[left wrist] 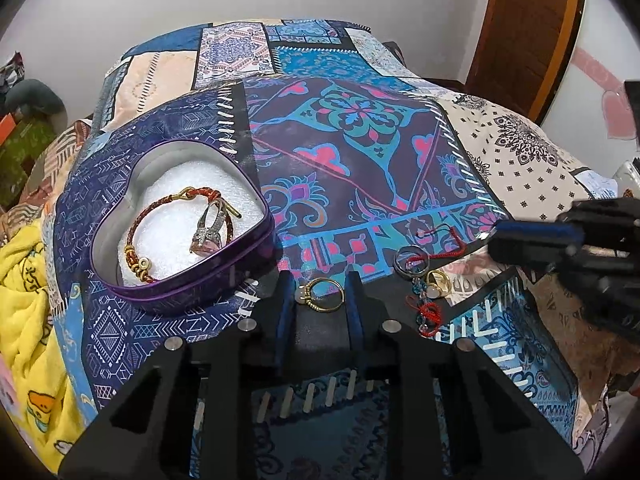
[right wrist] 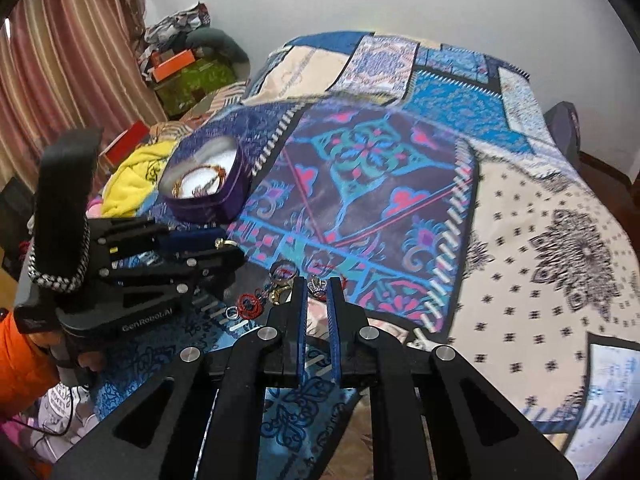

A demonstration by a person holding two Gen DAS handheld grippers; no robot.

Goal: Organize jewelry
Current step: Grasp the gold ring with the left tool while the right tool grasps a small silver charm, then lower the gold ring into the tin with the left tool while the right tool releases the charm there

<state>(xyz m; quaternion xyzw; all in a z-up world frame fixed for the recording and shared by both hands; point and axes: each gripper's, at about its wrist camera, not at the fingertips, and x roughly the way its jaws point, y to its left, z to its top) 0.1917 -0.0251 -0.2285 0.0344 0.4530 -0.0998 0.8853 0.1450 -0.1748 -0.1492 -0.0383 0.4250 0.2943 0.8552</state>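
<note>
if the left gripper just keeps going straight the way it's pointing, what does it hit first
Most likely the gold ring, lying on the patchwork bedspread between the open fingers of the left gripper. Depth is hard to judge, so it may pass just above it.

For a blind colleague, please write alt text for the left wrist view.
The open left tool frames a gold ring lying on a patchwork bedspread. To its left sits an open heart-shaped tin holding a red bracelet and a silver ring; more jewelry lies to the right, near the right tool.
</note>
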